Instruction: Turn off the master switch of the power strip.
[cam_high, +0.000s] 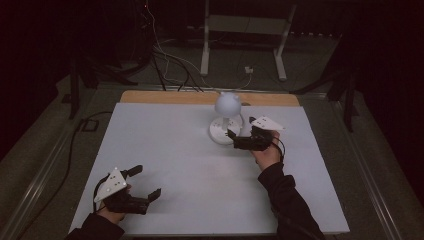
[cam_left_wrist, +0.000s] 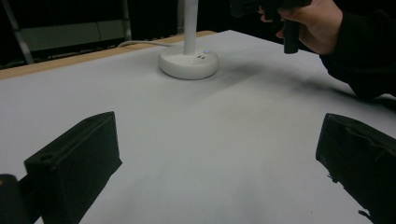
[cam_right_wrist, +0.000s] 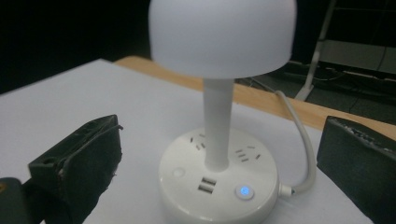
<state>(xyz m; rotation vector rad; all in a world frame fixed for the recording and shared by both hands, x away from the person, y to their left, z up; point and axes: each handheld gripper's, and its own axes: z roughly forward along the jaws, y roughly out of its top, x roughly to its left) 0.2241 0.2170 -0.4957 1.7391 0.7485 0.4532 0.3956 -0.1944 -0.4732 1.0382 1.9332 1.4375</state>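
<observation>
The room is dim, and its far upper part falls into near black. A pale grey-white rectangular tabletop (cam_high: 165, 150) spans the middle of the high view, with a light wooden strip (cam_high: 165, 96) along its far edge. Around it lies a grey floor (cam_high: 45, 145). At the upper centre stands a white metal frame stand (cam_high: 240, 35) on two legs. Dark and white cables (cam_high: 165, 60) trail across the floor at the upper left.
</observation>
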